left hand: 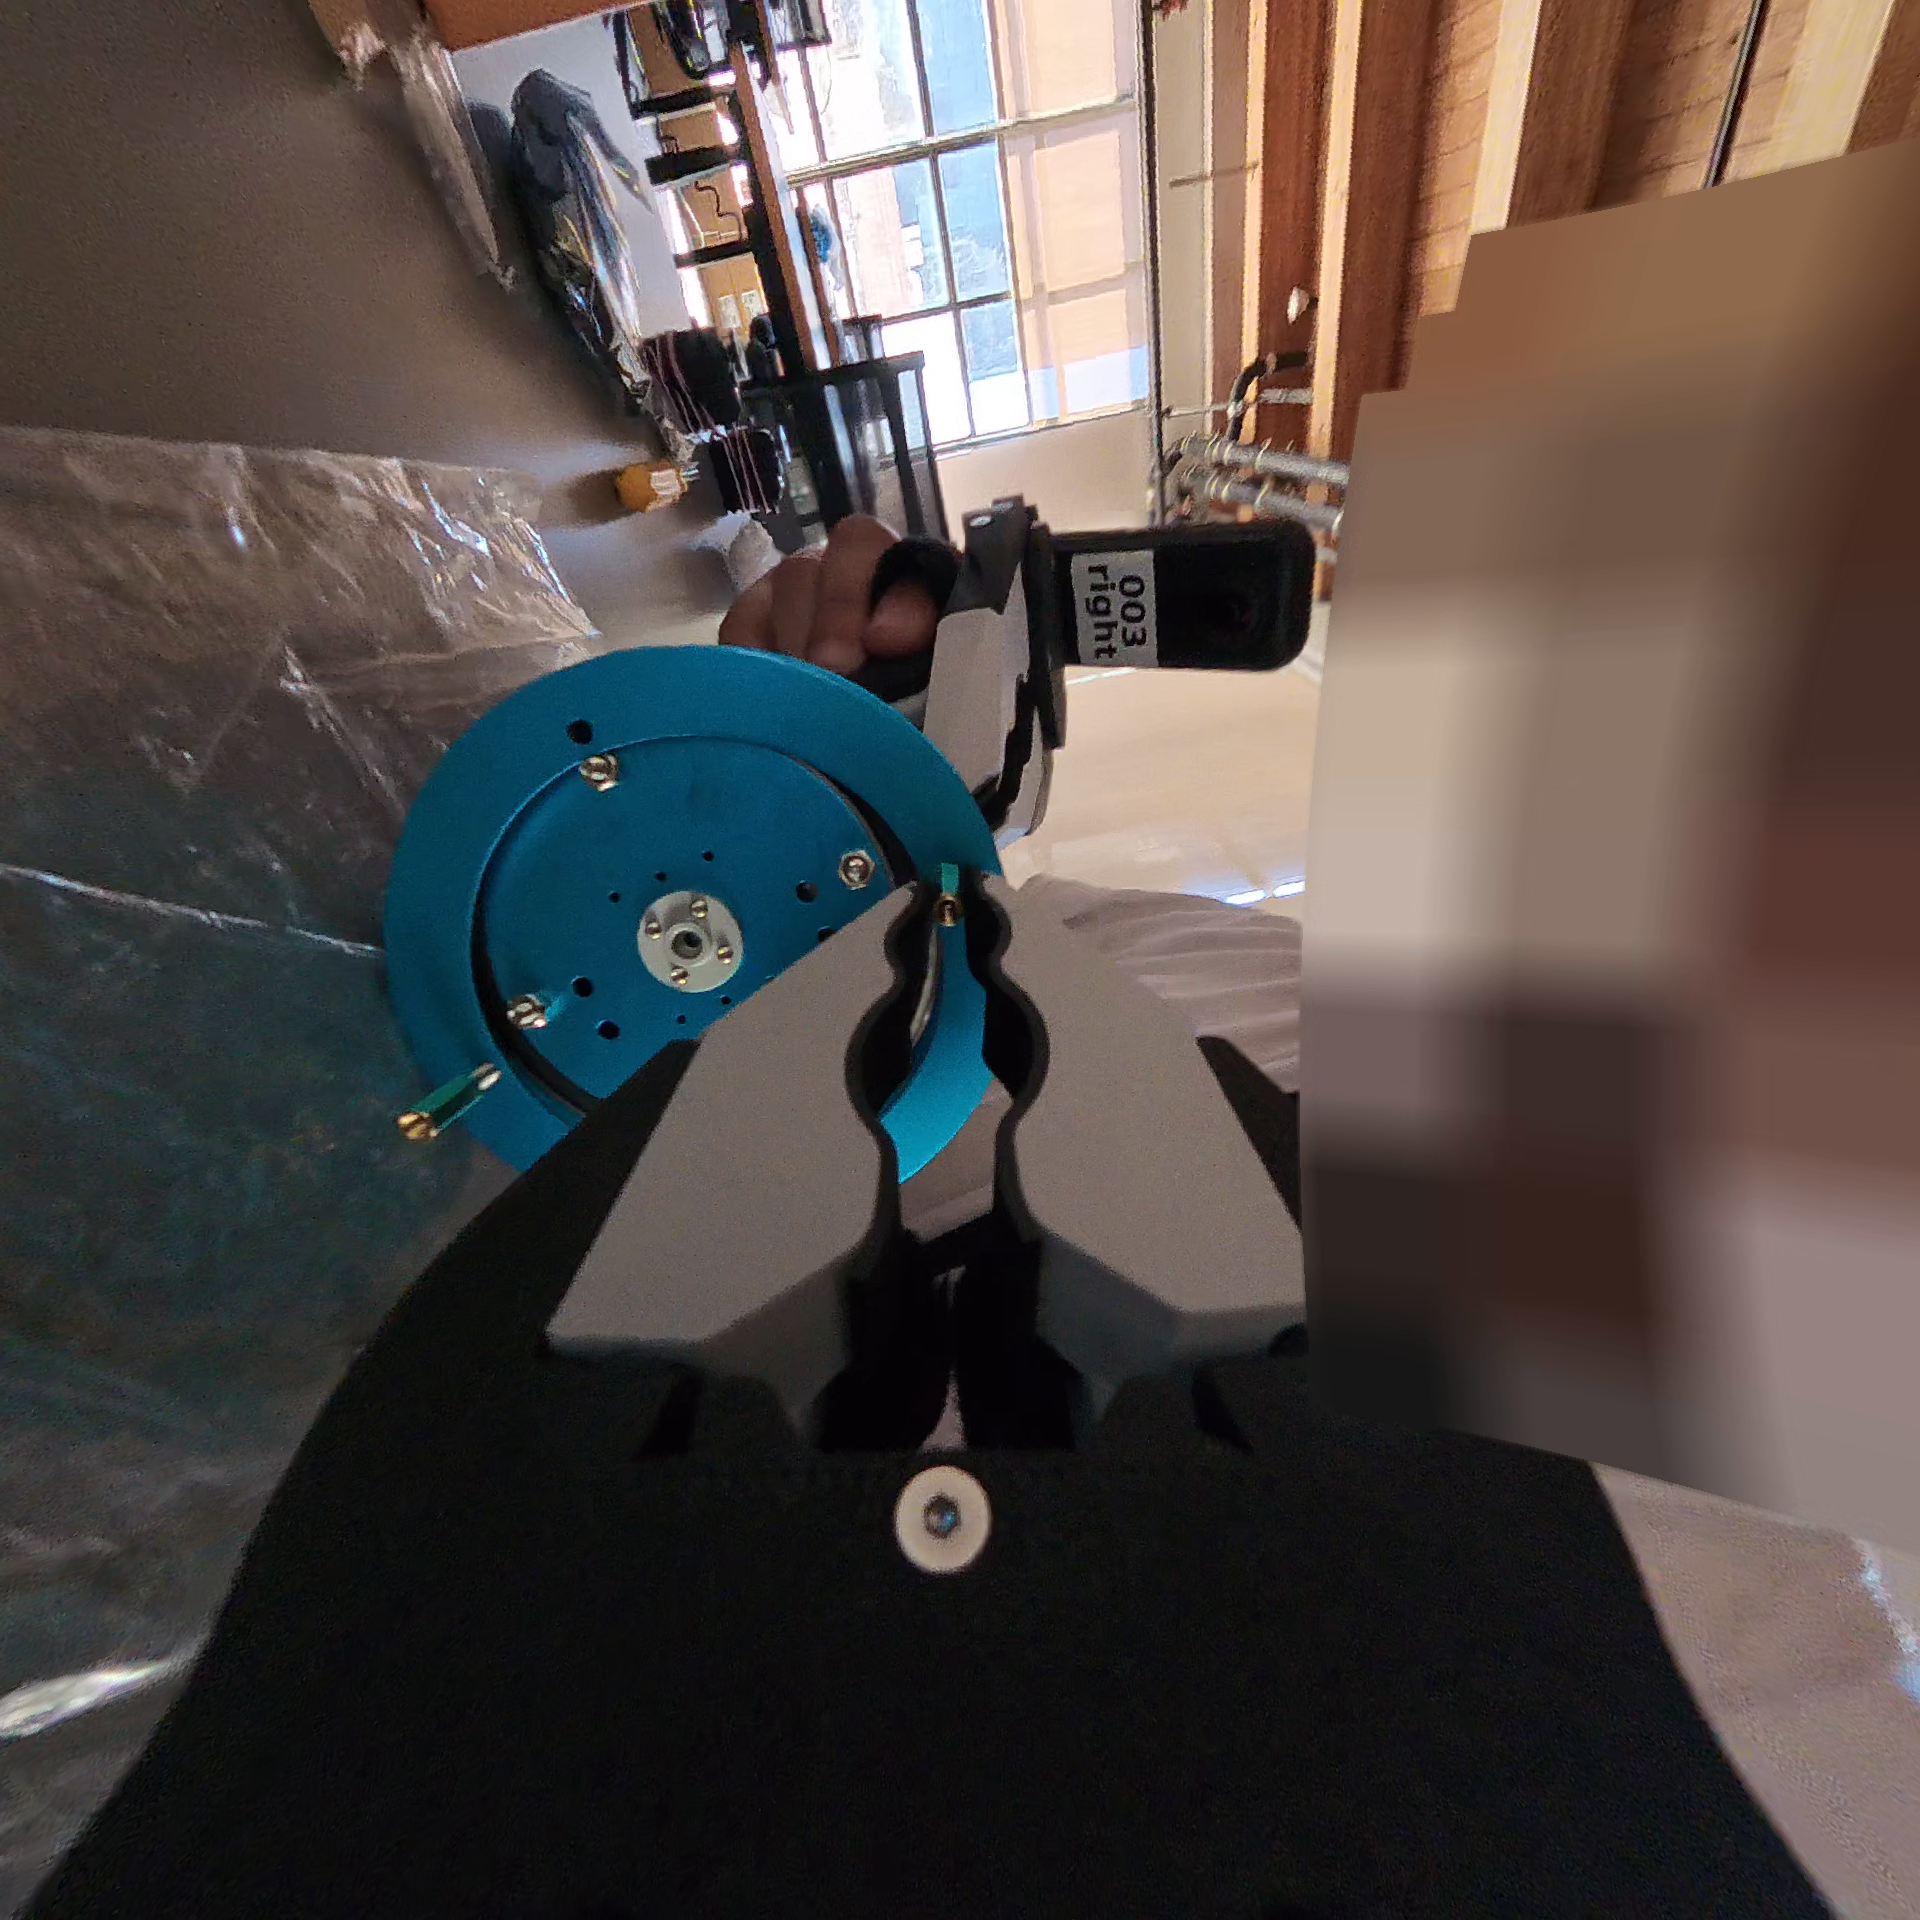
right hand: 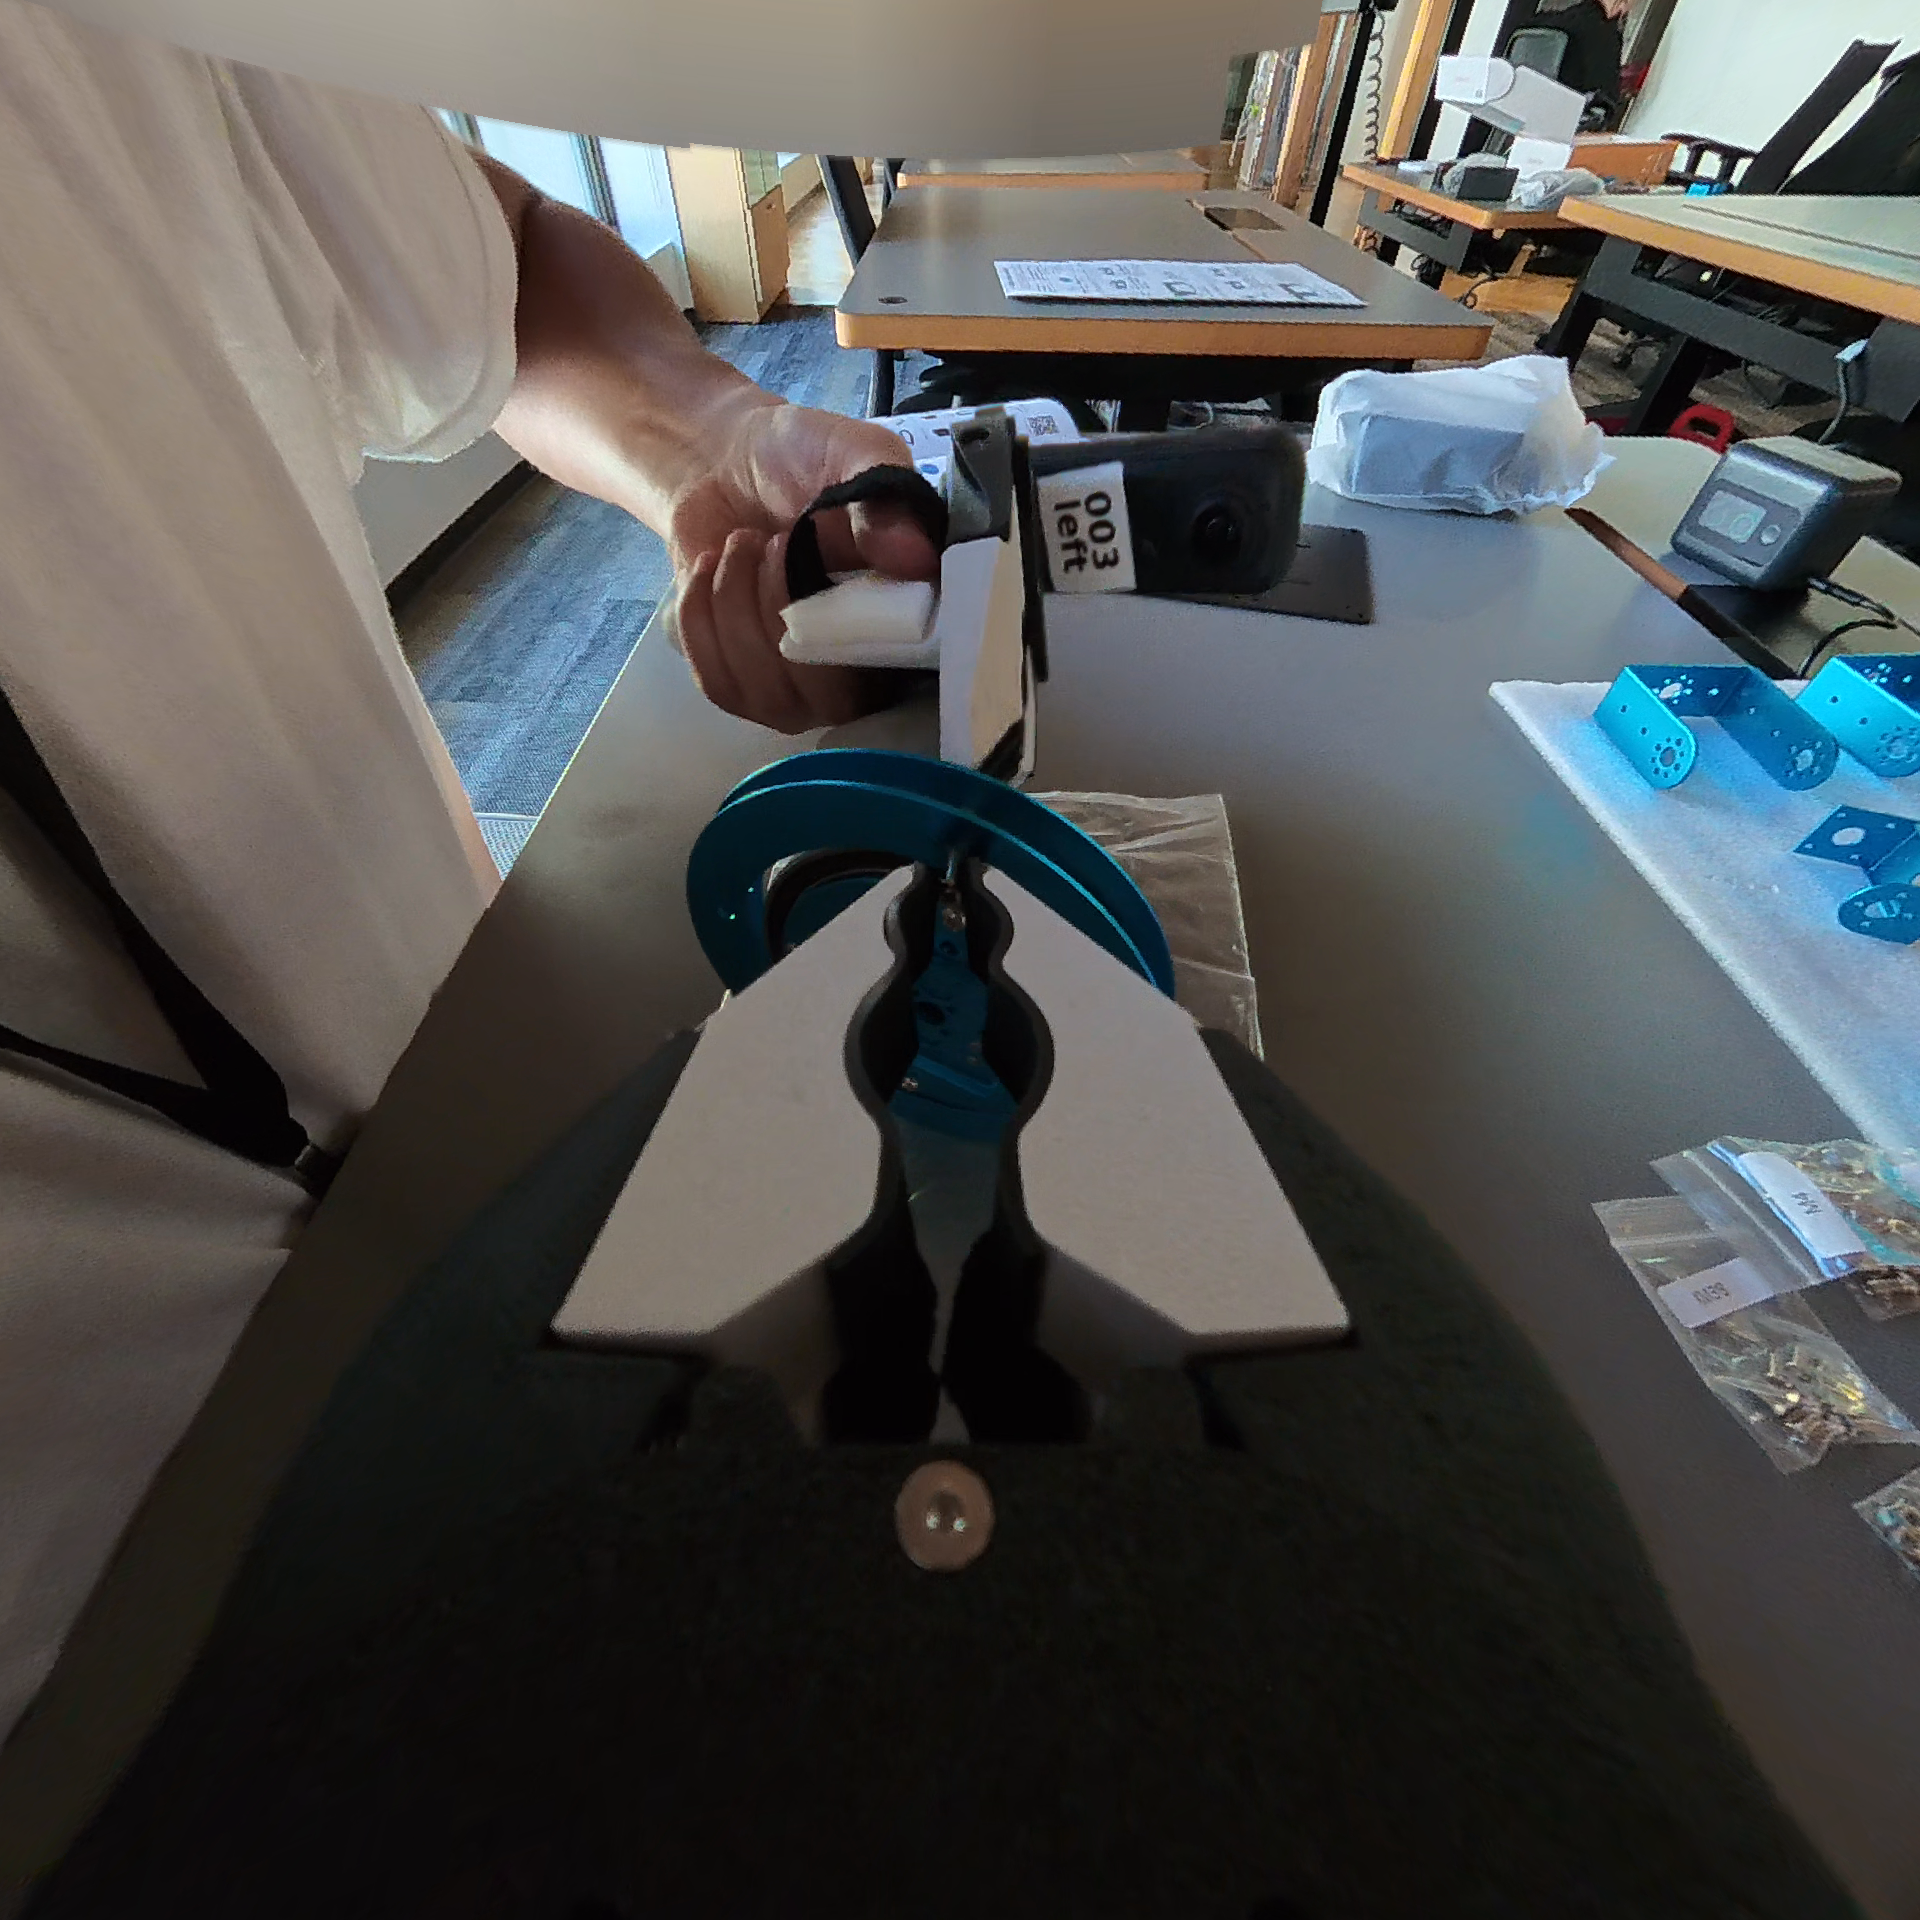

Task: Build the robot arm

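A blue round metal disc assembly (left hand: 623, 904) with brass standoffs and a central hub is held in the air between both grippers. My left gripper (left hand: 951, 894) is shut on its rim beside a green standoff. My right gripper (left hand: 1013, 800) shows farther off in the left wrist view and grips the opposite rim. In the right wrist view the disc assembly (right hand: 1049, 862) is seen edge-on as two stacked rings. My right gripper (right hand: 948, 883) is shut on its near edge. The left gripper (right hand: 992, 764), held by a hand, meets the far edge.
The grey table (right hand: 1403, 935) carries a white foam sheet (right hand: 1662, 831) with blue brackets (right hand: 1704, 727), bags of screws (right hand: 1766, 1299), a clear plastic bag (right hand: 1174, 862), a wrapped white package (right hand: 1455, 426) and a small grey device (right hand: 1787, 509). A person's arm (right hand: 623, 364) is at left. The grippers are tip to tip, or close to it.
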